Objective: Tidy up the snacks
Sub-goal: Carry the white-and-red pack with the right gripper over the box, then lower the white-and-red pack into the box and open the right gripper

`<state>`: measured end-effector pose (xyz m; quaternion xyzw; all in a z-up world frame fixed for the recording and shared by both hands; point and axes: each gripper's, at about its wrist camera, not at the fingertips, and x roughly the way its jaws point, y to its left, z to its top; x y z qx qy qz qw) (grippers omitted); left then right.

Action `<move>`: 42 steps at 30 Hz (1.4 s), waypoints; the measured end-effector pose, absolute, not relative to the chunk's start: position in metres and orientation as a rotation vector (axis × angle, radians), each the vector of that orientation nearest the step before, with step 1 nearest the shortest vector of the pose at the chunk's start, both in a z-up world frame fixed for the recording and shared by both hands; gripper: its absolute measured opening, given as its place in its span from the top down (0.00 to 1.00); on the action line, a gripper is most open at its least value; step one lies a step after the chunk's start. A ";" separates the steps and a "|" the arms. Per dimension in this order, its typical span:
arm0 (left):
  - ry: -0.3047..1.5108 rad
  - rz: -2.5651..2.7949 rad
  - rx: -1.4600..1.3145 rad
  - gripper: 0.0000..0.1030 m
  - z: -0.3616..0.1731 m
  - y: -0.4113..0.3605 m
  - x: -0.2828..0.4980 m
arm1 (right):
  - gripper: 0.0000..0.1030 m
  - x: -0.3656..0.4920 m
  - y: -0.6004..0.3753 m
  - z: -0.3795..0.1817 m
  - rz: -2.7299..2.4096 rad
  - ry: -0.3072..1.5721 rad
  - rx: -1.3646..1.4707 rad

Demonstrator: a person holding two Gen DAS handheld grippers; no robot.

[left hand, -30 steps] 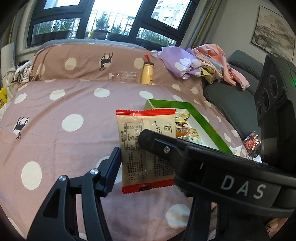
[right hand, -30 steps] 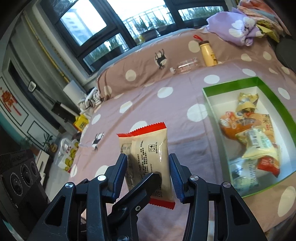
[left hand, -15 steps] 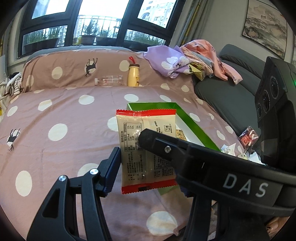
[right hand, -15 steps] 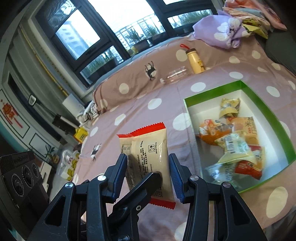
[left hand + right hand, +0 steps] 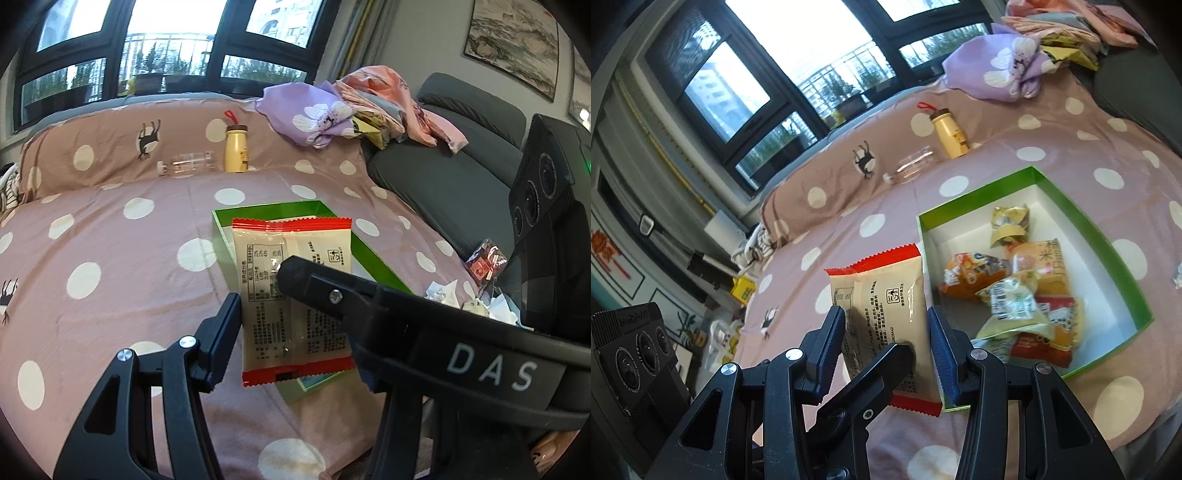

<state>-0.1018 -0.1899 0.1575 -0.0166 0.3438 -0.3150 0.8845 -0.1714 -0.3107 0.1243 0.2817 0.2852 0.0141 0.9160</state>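
Left wrist: left gripper (image 5: pixel 291 314) clamps the flat, glossy beige snack packet (image 5: pixel 291 295) with crimped red ends, upright above the green cardboard box (image 5: pixel 373 266) on the dotted pink bedspread (image 5: pixel 110 258).

Right wrist: right gripper (image 5: pixel 886 332) also grips the packet (image 5: pixel 882 295), just left of the box (image 5: pixel 1089 236); crinkly wrapped snacks (image 5: pixel 1012 295) lie inside it.

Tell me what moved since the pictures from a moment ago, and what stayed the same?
Both grippers, left gripper and right gripper, carried the beige snack packet with red ends sideways toward the green-rimmed white cardboard box; in the left wrist view it now hangs in front of the box. Nothing was grabbed or dropped. Both grips look unchanged, and the snacks in the box, the yellow bottle and the clear plastic bottle stayed put.
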 end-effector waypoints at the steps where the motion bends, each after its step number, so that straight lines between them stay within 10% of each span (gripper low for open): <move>1: 0.717 -0.661 -0.032 0.47 0.157 -0.193 -0.102 | 0.52 -0.172 -0.314 0.124 0.024 0.586 0.583; 42: 0.878 -0.800 0.013 0.47 0.125 -0.268 -0.066 | 0.52 -0.162 -0.392 0.087 -0.142 0.646 0.735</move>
